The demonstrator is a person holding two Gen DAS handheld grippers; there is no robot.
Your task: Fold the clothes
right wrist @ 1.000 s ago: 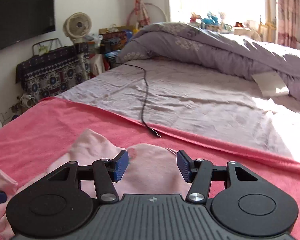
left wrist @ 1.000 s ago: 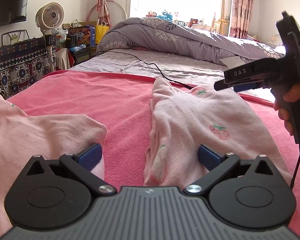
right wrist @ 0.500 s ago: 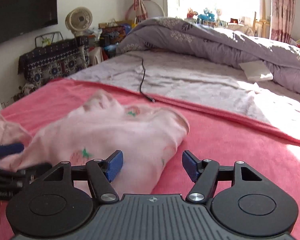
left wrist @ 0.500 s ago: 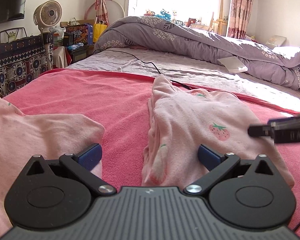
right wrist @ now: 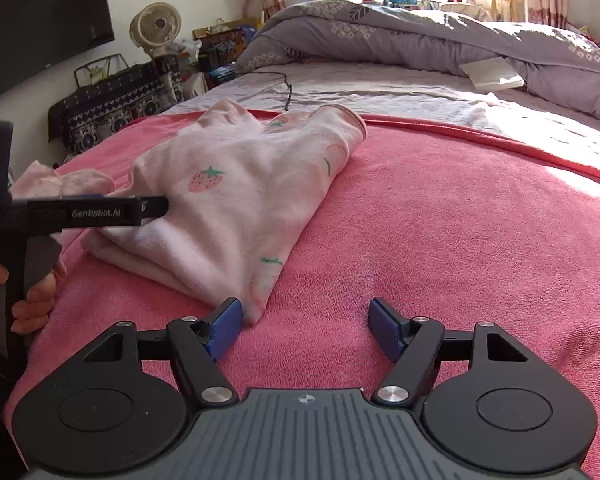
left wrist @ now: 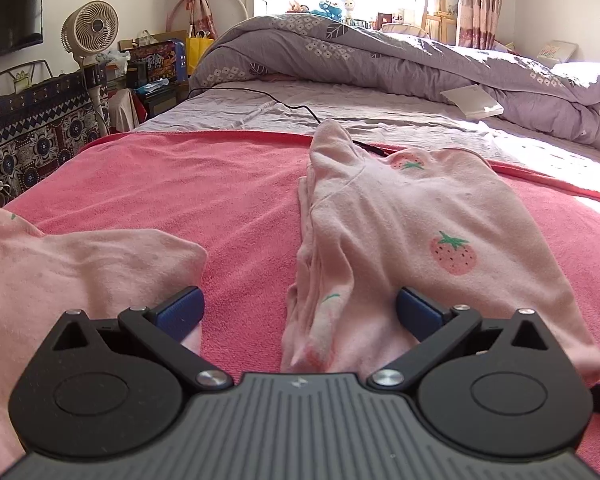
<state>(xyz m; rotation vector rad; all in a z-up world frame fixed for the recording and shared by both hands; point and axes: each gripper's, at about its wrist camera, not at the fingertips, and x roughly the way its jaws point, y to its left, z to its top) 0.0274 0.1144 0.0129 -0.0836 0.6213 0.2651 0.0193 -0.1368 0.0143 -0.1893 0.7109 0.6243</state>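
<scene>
A pale pink garment with strawberry prints (left wrist: 412, 236) lies folded on a pink-red blanket (left wrist: 204, 184); it also shows in the right wrist view (right wrist: 236, 200). A second pale pink garment (left wrist: 68, 268) lies at the left. My left gripper (left wrist: 298, 312) is open and empty, low over the near edge of the strawberry garment. It appears from the side in the right wrist view (right wrist: 100, 212). My right gripper (right wrist: 304, 326) is open and empty, just right of the garment's near corner.
A black cable (left wrist: 296, 106) runs across the grey sheet beyond the blanket. A rumpled purple duvet (left wrist: 380, 56) and a white paper (left wrist: 474, 100) lie at the back. A fan (left wrist: 90, 32) and cluttered furniture stand left of the bed.
My right gripper has pulled back from the far end of the strawberry garment to its near right corner and left the left wrist view. The left gripper has hardly moved.
</scene>
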